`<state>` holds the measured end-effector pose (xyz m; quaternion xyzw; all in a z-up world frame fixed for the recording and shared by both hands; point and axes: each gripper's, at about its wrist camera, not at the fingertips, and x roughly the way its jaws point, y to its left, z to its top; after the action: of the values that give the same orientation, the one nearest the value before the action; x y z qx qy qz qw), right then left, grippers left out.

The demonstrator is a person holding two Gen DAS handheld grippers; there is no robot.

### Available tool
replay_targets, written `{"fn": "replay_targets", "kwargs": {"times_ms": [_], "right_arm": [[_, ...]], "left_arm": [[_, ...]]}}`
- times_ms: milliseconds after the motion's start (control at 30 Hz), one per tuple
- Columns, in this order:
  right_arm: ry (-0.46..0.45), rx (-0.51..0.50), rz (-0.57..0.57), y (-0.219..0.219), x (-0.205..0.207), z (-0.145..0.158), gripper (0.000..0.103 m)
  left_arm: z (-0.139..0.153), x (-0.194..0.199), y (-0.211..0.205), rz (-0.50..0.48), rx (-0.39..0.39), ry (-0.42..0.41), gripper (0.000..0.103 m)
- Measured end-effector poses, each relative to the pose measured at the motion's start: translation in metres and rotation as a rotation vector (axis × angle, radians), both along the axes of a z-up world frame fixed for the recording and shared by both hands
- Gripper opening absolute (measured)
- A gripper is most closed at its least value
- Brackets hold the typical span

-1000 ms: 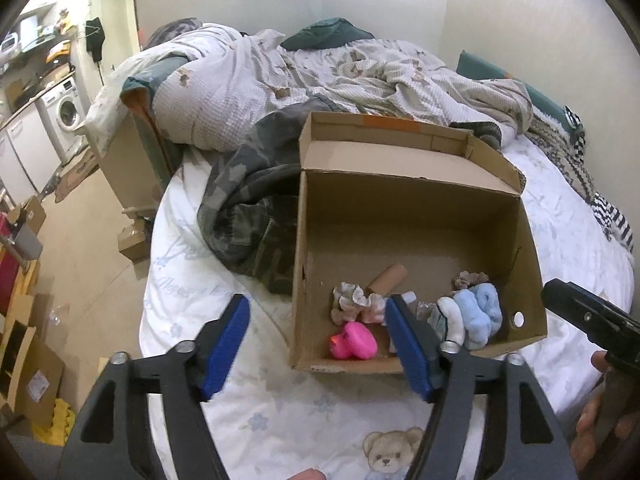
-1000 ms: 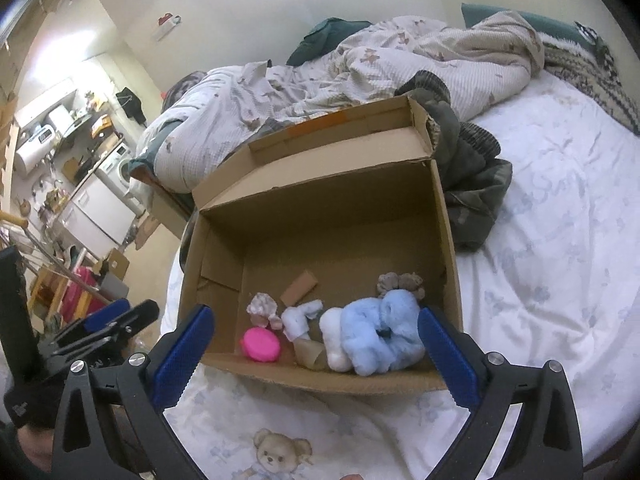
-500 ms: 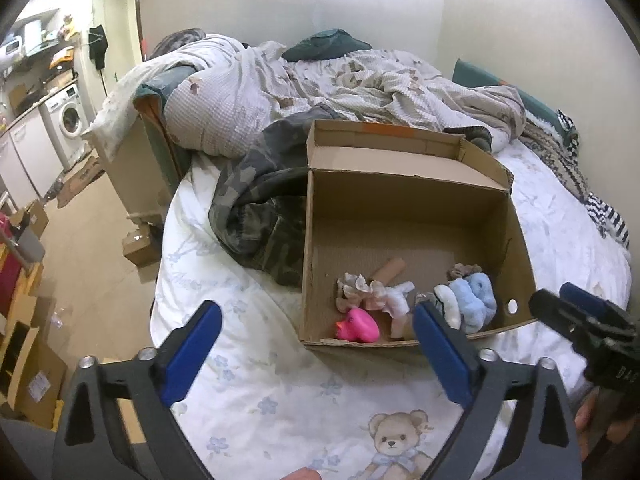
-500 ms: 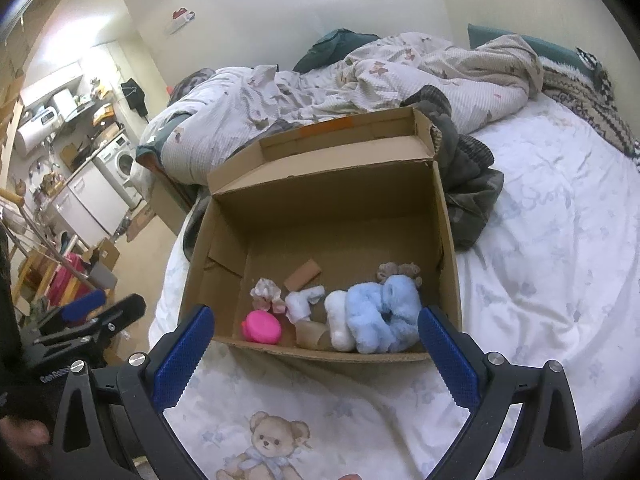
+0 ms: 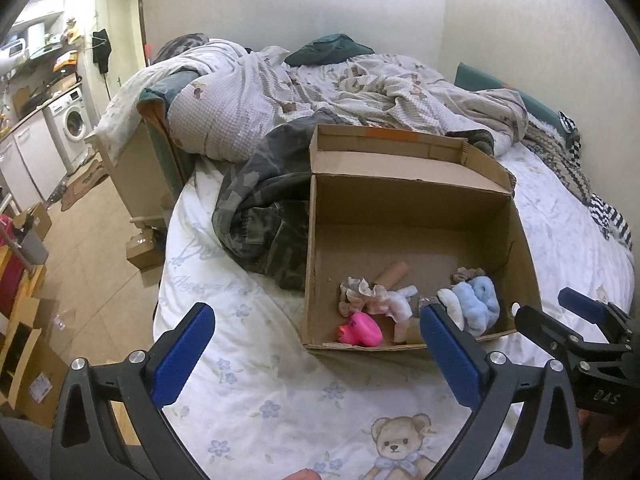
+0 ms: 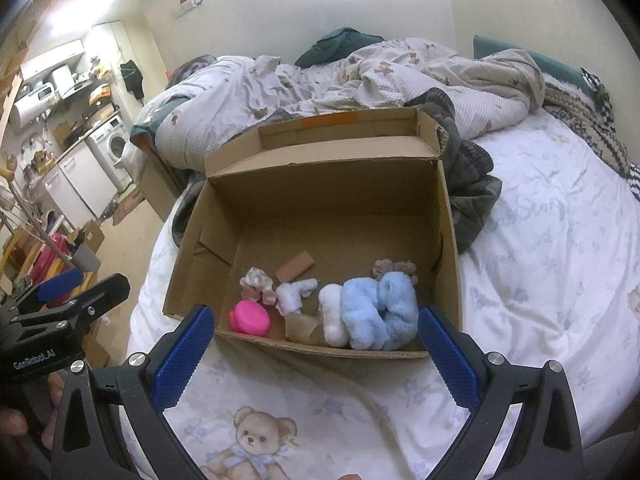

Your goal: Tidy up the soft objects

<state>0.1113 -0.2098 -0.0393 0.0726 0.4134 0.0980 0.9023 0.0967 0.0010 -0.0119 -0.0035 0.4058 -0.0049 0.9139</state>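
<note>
Home bedroom: unmade bed (image 5: 360,92) with rumpled quilt, teddy-print sheet (image 6: 540,240); washing machine (image 5: 74,124) beyond.

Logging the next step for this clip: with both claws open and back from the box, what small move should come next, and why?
Probably reach the right claw forward over the box's near edge toward the blue fluffy toy. Both claws are open and empty, the left claw too, and the soft things lie bunched against the near wall, the blue one closest to the right claw.
</note>
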Motion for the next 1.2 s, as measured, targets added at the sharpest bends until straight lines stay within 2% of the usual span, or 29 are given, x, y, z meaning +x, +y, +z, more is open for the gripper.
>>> {"fn": "replay_targets", "kwargs": {"times_ms": [1200], "right_arm": [[0.002, -0.019, -0.023, -0.0067, 0.0062, -0.0017, 0.103]], "left_arm": [[-0.0088, -0.0016, -0.0048, -0.003, 0.000, 0.017, 0.102]]}}
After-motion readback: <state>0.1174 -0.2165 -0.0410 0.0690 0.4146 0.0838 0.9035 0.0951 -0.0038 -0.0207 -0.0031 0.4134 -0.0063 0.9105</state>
